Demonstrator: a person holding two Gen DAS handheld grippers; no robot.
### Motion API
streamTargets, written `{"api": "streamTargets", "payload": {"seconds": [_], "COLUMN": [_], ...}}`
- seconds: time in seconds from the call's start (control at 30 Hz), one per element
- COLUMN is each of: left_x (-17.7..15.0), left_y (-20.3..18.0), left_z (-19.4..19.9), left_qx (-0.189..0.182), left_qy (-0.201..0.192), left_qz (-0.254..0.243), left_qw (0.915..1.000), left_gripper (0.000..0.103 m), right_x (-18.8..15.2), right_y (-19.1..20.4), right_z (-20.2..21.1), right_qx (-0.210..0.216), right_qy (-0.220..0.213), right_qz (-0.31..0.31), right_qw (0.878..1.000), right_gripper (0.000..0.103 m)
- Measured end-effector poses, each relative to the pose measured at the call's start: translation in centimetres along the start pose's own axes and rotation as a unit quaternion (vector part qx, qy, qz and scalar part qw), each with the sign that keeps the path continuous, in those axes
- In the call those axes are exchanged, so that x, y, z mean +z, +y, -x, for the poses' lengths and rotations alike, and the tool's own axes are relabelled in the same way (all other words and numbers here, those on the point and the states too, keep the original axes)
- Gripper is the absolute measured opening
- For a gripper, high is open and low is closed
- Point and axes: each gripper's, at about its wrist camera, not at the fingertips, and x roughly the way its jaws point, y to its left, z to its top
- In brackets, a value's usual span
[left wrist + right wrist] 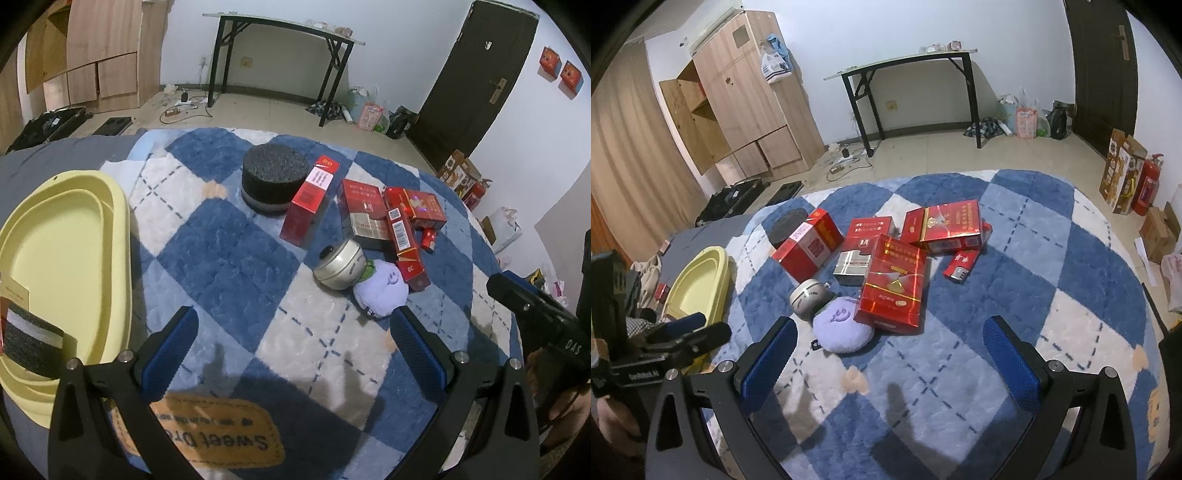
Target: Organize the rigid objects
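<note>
Several red boxes [373,206] [892,280] lie in a heap on the blue and white checked rug [229,251], with a red lighter [960,266], a silver round tin [340,267] [809,297], a lilac plush [380,288] [842,325] and a black foam disc [275,181] [786,225]. A yellow tray [66,258] [698,288] at the left holds a black foam piece [29,347]. My left gripper [295,345] stands open over bare rug, short of the tin. My right gripper [888,350] is open too, just short of the nearest red box.
A black folding table [916,70] stands against the far wall, a wooden wardrobe [738,92] at the left, a dark door [476,70] at the right. Cardboard boxes and a fire extinguisher [1145,184] line the right wall. Cables lie on the floor beyond the rug.
</note>
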Motion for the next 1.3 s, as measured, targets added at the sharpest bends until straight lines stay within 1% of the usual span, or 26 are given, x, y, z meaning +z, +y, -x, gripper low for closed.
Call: {"api": "streamTargets", "payload": {"seconds": [0.13,0.3,0.47,1.3], "left_x": [-0.1,-0.1,0.0,-0.1], "left_y": [-0.3,-0.4,-0.5,-0.2], "left_z": [0.2,0.2,0.4,0.8], "left_qx": [-0.002,-0.002,-0.005,-0.005], "left_qy": [-0.006,0.001,-0.006,-0.003], "left_qz": [-0.006,-0.002,-0.002,0.002], "left_qw": [1.0,1.0,1.0,1.0], "left_gripper": [0.103,0.103,0.103,0.103], "right_x": [0.0,-0.1,0.0,-0.4], "right_y": [-0.1,-0.2,-0.1,-0.1], "right_z": [-0.1,-0.3,-0.5,-1.1], "right_qx": [-0.001,0.005,0.004,-0.003], "right_qy": [-0.001,0.005,0.007,0.02], "right_qz": [-0.003,-0.015,-0.013,-0.015], "right_qw": [1.0,1.0,1.0,1.0], "right_gripper": [0.103,0.103,0.103,0.103]}}
